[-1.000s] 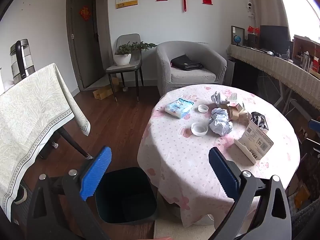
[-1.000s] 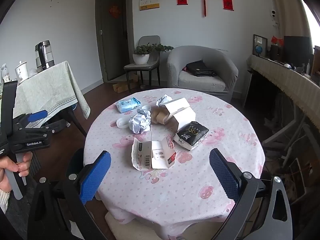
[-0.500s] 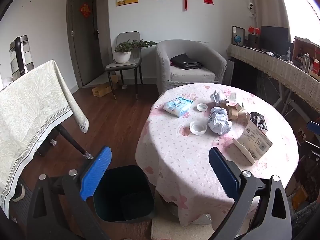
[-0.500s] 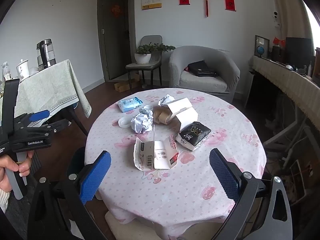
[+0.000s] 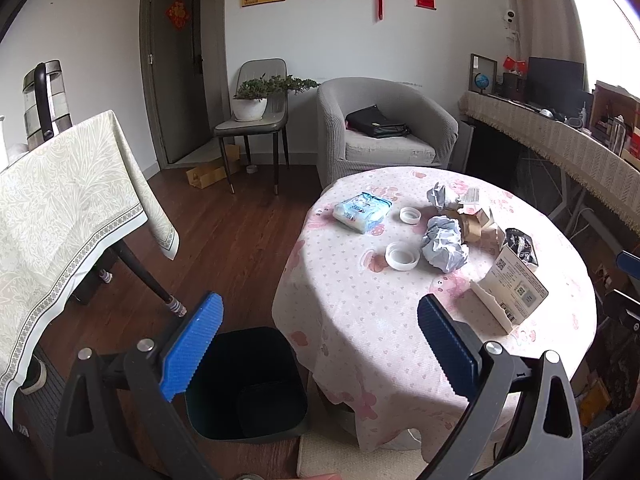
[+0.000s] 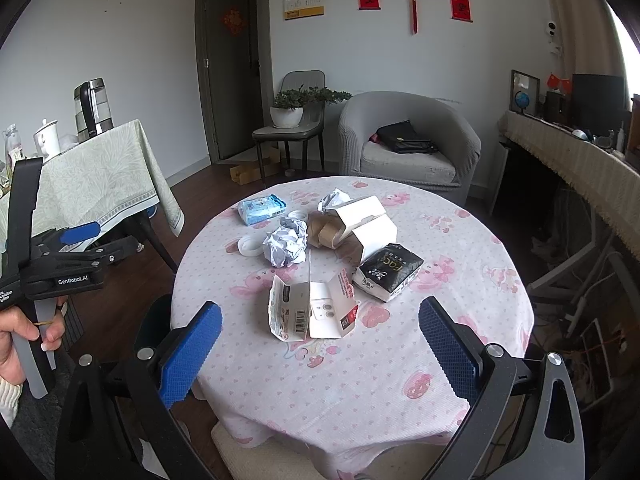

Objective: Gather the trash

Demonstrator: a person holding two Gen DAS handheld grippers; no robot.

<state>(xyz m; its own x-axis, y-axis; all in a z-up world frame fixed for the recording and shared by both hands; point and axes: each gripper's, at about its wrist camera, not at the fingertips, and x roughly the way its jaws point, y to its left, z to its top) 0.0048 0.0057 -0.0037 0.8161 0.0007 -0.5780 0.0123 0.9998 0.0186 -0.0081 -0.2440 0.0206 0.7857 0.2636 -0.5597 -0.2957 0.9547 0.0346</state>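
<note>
Left gripper [image 5: 318, 344] spread, empty, above dark open plastic bin [image 5: 246, 384] | right gripper [image 6: 320, 344] spread, facing flattened white carton [image 6: 312, 310] | round pink-clothed table [image 6: 360, 380]: litter clustered within reach

Two paper balls [image 6: 285, 246] [image 6: 335, 198]; two white lids [image 5: 402, 256] [image 5: 409, 215]; one wipes pack [image 6: 262, 209]; one black packet [image 6: 388, 272]; two opened cartons [image 6: 312, 310] [image 6: 370, 224]; one bin [image 5: 244, 384].

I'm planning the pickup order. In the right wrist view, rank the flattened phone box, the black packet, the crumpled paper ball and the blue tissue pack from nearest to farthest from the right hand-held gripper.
From the right hand-held gripper:
1. Flattened phone box, straight ahead near the table's front.
2. Black packet, ahead to the right.
3. Crumpled paper ball, ahead, slightly left.
4. Blue tissue pack, far left side.
</note>
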